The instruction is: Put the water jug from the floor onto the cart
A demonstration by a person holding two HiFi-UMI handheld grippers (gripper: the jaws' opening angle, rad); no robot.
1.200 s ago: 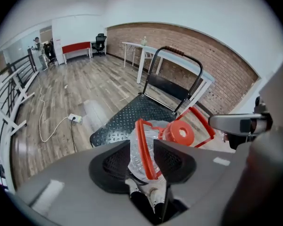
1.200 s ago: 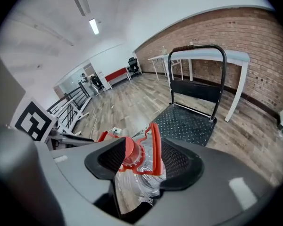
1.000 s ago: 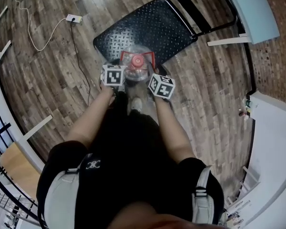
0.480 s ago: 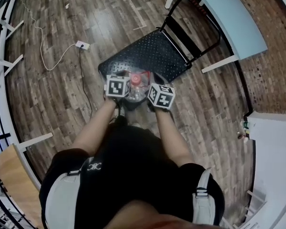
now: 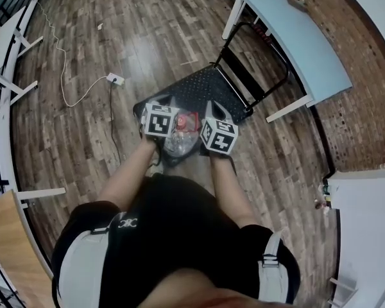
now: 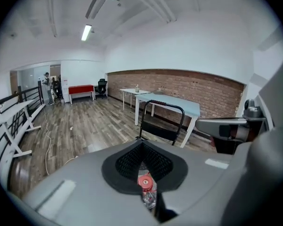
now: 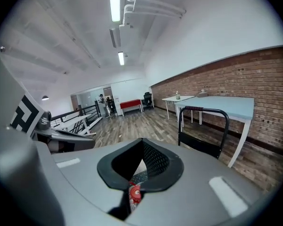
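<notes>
The water jug [image 5: 181, 140] is clear plastic with a red cap [image 5: 191, 122]. It hangs between my two grippers, off the wooden floor, at the near edge of the black cart [image 5: 202, 90]. My left gripper [image 5: 172, 127] is shut at the jug's top from the left, and my right gripper [image 5: 203, 129] is shut on it from the right. In the left gripper view the red cap [image 6: 144, 181] shows just under the shut left gripper [image 6: 142, 166]. The right gripper view shows the cap [image 7: 134, 192] below the shut right gripper [image 7: 140, 167]. The cart's upright handle [image 5: 255, 76] stands at its far end.
A light-blue table [image 5: 295, 40] stands beyond the cart against the brick wall. A white cable with a power strip [image 5: 115, 79] lies on the floor at the left. White table legs [image 5: 22, 88] line the left side, and a white surface [image 5: 366, 223] fills the right.
Both grippers have risen together with the jug, lifting it off the floor. The right gripper's jaws have closed at the jug's top.
</notes>
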